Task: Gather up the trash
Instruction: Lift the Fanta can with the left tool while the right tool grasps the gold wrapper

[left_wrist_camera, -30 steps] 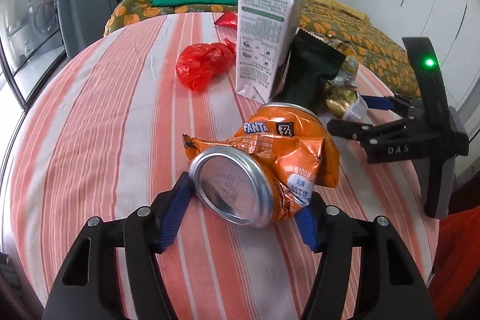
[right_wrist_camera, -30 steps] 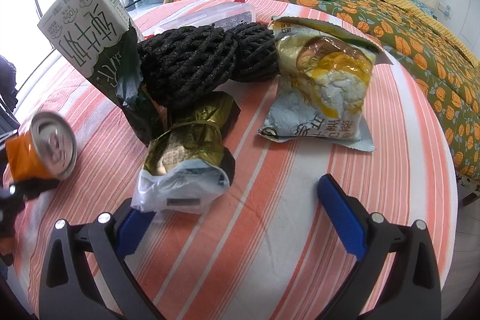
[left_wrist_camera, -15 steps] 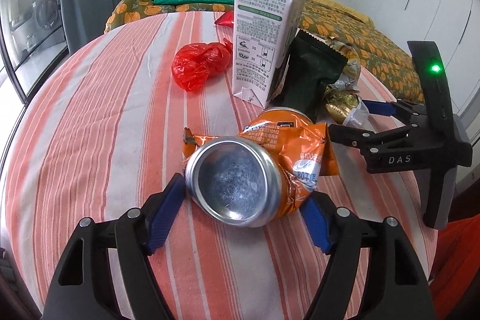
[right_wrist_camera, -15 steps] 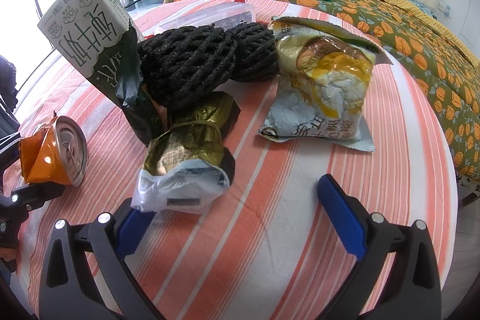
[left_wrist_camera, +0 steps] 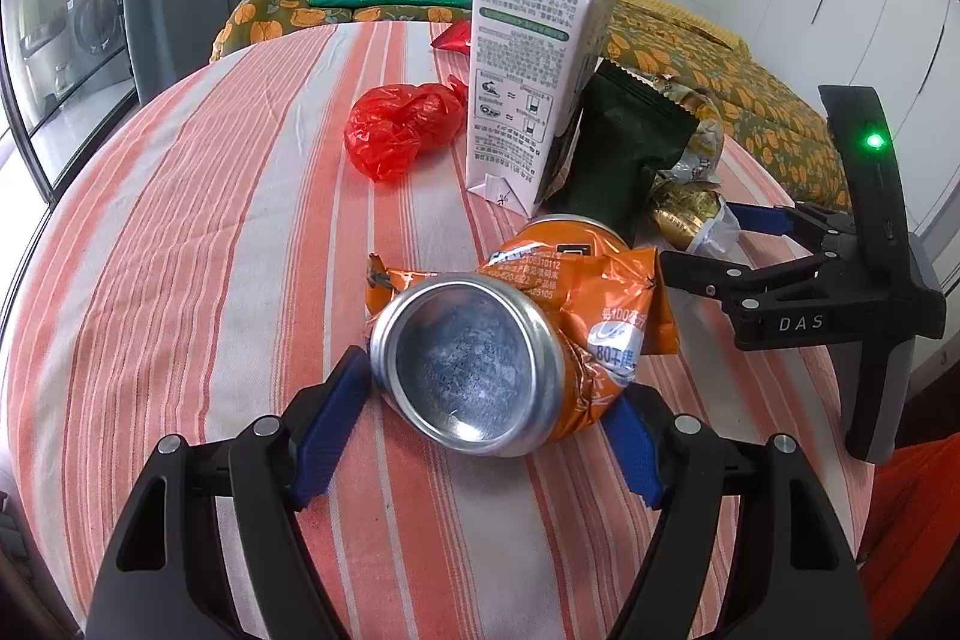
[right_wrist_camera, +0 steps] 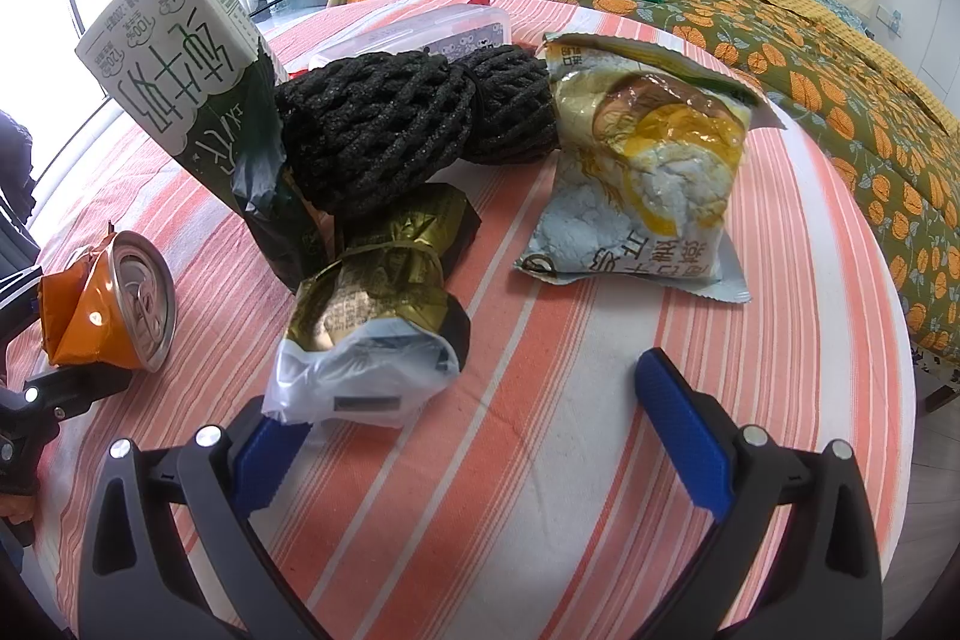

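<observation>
A crushed orange Fanta can (left_wrist_camera: 510, 340) with an orange wrapper around it sits between the fingers of my left gripper (left_wrist_camera: 480, 418), which is shut on it; the can also shows in the right wrist view (right_wrist_camera: 114, 304). My right gripper (right_wrist_camera: 480, 424) is open and empty, its left finger (right_wrist_camera: 264, 442) right beside a gold and white wrapper (right_wrist_camera: 372, 322). A white milk carton (left_wrist_camera: 534, 76), a red plastic bag (left_wrist_camera: 402, 133), a dark green packet (left_wrist_camera: 624, 148), black foam netting (right_wrist_camera: 408, 124) and a pale snack bag (right_wrist_camera: 648, 172) lie on the table.
The round table has an orange-striped cloth (left_wrist_camera: 198, 232). A clear plastic box (right_wrist_camera: 420, 34) lies behind the netting. A bed with an orange-flower cover (right_wrist_camera: 810, 58) stands beyond the table. The right gripper's body (left_wrist_camera: 840, 280) is at the right of the left wrist view.
The can in my left gripper has tilted so its base faces the camera more squarely and has moved a little nearer the table. The right gripper has not moved.
</observation>
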A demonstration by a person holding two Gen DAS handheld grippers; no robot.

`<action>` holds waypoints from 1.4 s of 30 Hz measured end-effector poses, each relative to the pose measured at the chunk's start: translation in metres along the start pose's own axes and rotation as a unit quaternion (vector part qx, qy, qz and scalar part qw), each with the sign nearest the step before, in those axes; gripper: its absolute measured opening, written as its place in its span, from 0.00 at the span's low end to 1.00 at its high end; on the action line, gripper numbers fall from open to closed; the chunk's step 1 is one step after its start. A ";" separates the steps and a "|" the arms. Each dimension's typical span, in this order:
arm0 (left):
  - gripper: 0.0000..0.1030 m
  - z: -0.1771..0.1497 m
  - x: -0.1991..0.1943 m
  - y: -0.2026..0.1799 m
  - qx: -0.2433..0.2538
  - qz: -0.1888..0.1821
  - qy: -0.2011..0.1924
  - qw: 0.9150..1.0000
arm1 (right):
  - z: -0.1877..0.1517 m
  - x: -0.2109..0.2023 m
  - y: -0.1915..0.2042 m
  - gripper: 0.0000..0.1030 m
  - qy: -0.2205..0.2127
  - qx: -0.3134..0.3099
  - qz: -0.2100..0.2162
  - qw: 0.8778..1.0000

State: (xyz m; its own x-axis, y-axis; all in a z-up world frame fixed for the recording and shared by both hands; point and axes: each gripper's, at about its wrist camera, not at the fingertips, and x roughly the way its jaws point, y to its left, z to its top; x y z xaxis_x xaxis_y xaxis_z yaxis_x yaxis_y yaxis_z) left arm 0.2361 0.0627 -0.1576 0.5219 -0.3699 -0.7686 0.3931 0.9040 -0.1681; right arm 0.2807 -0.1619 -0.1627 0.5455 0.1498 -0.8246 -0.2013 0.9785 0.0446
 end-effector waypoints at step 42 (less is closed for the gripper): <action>0.80 -0.005 -0.004 0.003 0.045 -0.050 0.011 0.998 | -0.006 -0.013 0.001 0.95 0.000 0.006 0.026 1.000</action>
State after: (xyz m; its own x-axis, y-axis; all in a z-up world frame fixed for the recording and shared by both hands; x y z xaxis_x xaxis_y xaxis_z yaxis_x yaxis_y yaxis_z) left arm 0.2311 0.0676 -0.1583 0.4610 -0.4514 -0.7640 0.5097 0.8395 -0.1885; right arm 0.2684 -0.1640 -0.1551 0.5348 0.2006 -0.8208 -0.2201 0.9709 0.0939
